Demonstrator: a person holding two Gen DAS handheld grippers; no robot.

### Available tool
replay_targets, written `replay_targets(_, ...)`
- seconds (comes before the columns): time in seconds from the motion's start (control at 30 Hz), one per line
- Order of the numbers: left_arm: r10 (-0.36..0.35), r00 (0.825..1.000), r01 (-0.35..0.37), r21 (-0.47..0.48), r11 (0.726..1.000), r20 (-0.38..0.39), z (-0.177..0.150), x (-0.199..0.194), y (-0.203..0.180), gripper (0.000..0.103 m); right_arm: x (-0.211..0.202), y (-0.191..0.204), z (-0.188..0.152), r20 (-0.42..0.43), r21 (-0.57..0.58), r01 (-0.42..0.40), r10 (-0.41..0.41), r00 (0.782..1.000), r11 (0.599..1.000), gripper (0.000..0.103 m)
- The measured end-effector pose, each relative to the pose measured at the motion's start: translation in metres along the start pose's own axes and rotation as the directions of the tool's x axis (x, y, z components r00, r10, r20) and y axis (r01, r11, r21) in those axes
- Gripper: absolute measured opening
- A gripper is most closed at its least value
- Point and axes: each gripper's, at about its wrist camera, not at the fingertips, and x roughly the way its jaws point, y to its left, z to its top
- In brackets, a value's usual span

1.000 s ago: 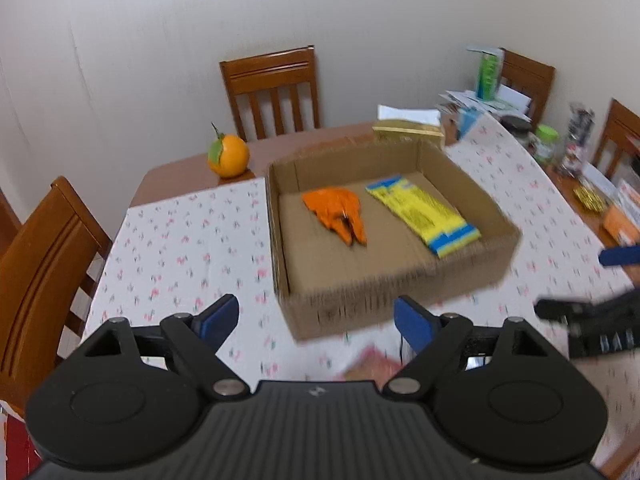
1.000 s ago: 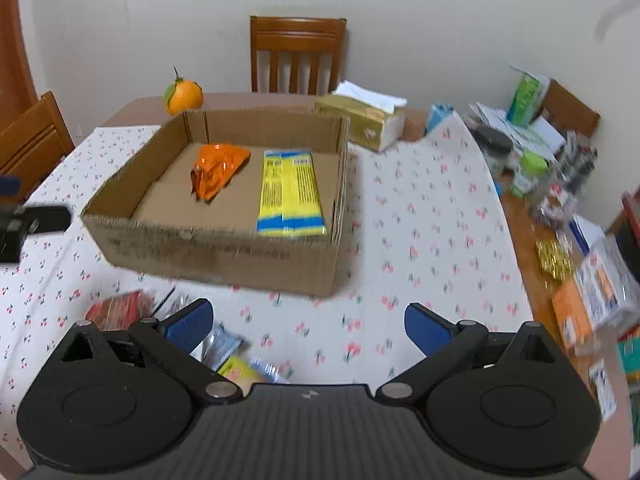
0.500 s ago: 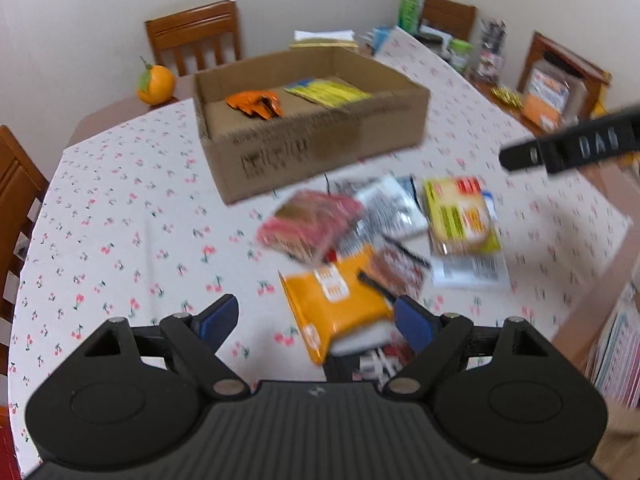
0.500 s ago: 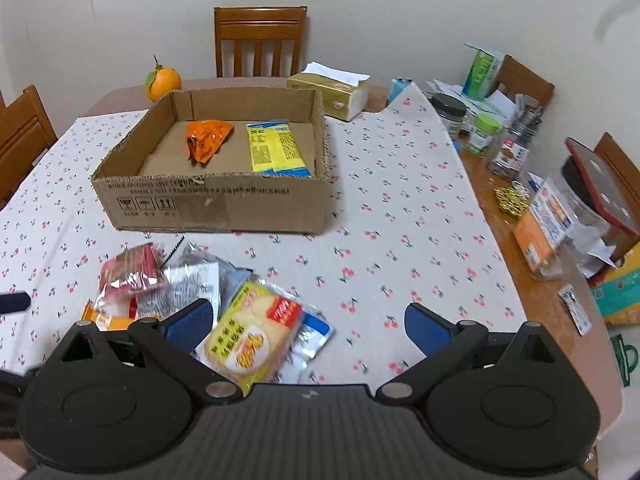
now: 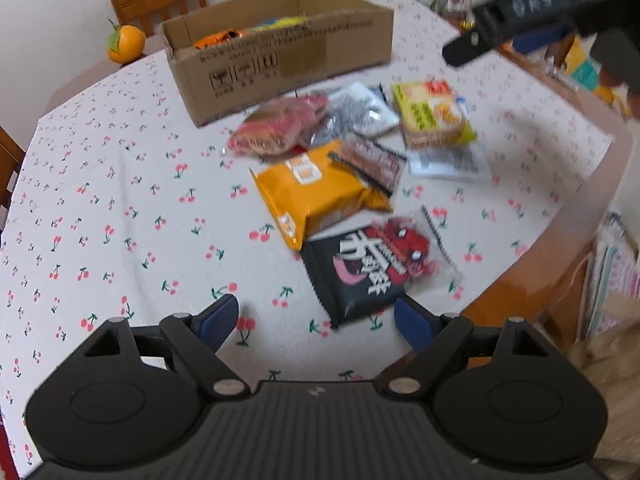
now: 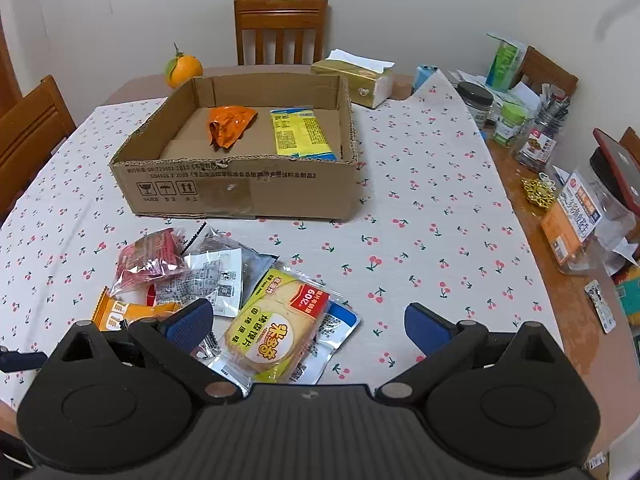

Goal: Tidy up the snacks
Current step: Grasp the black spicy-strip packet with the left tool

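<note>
Seen from the right wrist, an orange (image 6: 183, 69) sits at the far left of the desk (image 6: 420, 200), just behind the cardboard box (image 6: 244, 188). Inside the box lie an orange packet (image 6: 229, 127) and, right of it, a yellow packet (image 6: 299, 133). In front of the box the loose snacks lie in a heap: a red packet (image 6: 150, 258), a clear printed packet (image 6: 212, 280), an orange bag (image 6: 128, 314) and a yellow toast packet (image 6: 276, 330).

The left tool (image 5: 316, 320) hangs over the near edge of the heap, fingers apart and empty, with a black packet (image 5: 362, 270) just ahead between them and touching neither.

The right tool (image 6: 306, 322) also stands apart and empty; the toast packet lies between its fingers, nearer the left one, not clamped.
</note>
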Motion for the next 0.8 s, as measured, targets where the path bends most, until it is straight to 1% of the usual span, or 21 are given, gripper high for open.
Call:
replay_targets(0.17, 0.0, 1.0, 0.0, 0.0, 1.0, -0.01, 0.006, 0.009, -0.005, 0.085, 0.0, -0.005, -0.001, -0.003, -0.004, 0.004, -0.004, 1.0, 1.0, 0.103)
replay_targets(0.27, -0.005, 1.0, 0.005, 0.011, 1.0, -0.001, 0.01, 0.013, -0.008, 0.085, -0.001, -0.01, -0.001, 0.0, -0.003, 0.008, -0.008, 1.0, 1.0, 0.103)
replay_targets(0.43, -0.031, 1.0, 0.031, 0.015, 0.999, 0.0, 0.017, 0.017, -0.011, 0.085, 0.0, -0.017, -0.002, -0.004, 0.008, 0.012, -0.012, 1.0, 1.0, 0.103)
replay_targets(0.57, -0.072, 0.997, 0.072, 0.023, 0.997, -0.01, 0.018, 0.016, -0.018, 0.085, 0.002, -0.018, -0.001, -0.007, 0.009, 0.009, -0.009, 1.0, 1.0, 0.103)
replay_targets(0.73, -0.098, 0.995, 0.098, 0.047, 0.994, -0.004, 0.016, 0.007, -0.026, 0.085, 0.002, -0.016, 0.0, -0.004, -0.008, -0.002, 0.002, 1.0, 1.0, 0.103)
replay_targets(0.8, -0.1, 0.995, 0.1, 0.037, 0.994, -0.011, 0.017, 0.009, -0.025, 0.085, 0.004, -0.016, 0.0, -0.007, -0.012, -0.006, 0.006, 1.0, 1.0, 0.103)
